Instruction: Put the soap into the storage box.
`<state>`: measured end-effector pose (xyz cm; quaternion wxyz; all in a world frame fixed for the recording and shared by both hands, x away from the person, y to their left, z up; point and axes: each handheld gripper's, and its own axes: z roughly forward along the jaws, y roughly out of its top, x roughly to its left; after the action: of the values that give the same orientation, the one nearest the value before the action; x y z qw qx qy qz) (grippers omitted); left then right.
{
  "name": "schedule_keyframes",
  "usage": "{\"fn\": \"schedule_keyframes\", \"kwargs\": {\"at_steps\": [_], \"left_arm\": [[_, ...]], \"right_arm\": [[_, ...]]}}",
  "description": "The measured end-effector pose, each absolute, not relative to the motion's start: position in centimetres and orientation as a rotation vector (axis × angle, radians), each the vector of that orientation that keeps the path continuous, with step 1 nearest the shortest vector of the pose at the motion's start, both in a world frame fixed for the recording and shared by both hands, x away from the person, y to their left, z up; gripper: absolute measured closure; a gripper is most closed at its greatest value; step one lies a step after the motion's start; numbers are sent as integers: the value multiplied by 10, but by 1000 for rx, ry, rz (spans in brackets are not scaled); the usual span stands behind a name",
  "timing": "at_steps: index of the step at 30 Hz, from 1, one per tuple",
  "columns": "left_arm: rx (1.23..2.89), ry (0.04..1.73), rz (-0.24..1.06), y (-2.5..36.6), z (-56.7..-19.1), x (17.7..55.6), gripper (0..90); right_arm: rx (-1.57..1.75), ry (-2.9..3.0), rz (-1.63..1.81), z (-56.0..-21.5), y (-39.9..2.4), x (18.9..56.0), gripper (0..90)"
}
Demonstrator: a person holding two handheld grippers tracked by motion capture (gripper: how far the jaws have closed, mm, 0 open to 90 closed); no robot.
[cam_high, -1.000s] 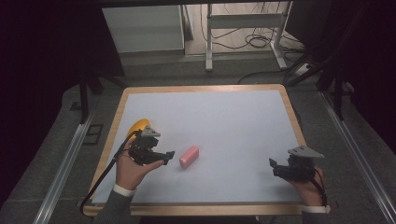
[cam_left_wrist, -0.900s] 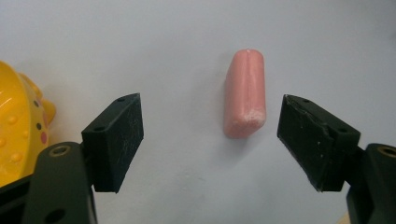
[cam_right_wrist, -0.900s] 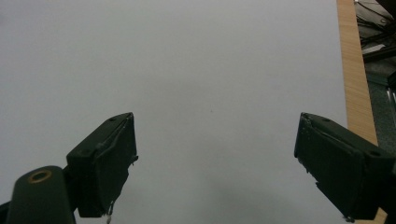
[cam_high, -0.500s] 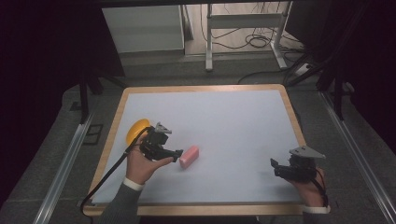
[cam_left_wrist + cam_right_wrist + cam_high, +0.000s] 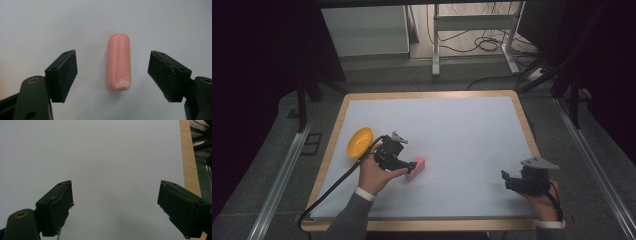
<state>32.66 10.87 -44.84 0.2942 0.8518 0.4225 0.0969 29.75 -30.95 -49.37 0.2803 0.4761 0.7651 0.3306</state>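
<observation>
Left gripper view: the left tool stands wide astride the pink bar lying untouched on the bench, while the right tool gapes wide.

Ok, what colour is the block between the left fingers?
Pink; the block shows best in the left gripper view.

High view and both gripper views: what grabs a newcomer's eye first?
The pink block stands out first: it lies on the white table, centred between the left claw's wide-open jaws, which don't touch it. Next is the yellow bowl near the table's left edge, just behind that hand. The right claw sits open over bare table near the front right corner.
</observation>
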Motion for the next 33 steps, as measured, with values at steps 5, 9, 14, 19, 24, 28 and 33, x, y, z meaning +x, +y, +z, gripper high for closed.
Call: {"fn": "schedule_keyframes", "kwargs": {"at_steps": [5,9,14,19,24,28,33], "left_arm": [[2268,1125,236,104,-451,329,246],[2273,1129,231,101,-454,329,257],[2319,1115,226,90,-458,333,266],[2335,1119,208,83,-464,336,269],[2356,1132,204,78,-475,340,289],[2377,1155,203,75,-485,344,313],[2384,1162,215,75,-488,345,376]], "right_arm": [[1272,2056,882,-494,-309,298,129],[1267,2038,879,-494,-309,298,129],[1266,2042,878,-494,-308,297,129],[1269,2045,871,-496,-308,298,129],[1271,2047,870,-497,-309,298,129],[1273,2046,870,-497,-309,298,128],[1270,2050,864,-498,-309,298,129]]}}
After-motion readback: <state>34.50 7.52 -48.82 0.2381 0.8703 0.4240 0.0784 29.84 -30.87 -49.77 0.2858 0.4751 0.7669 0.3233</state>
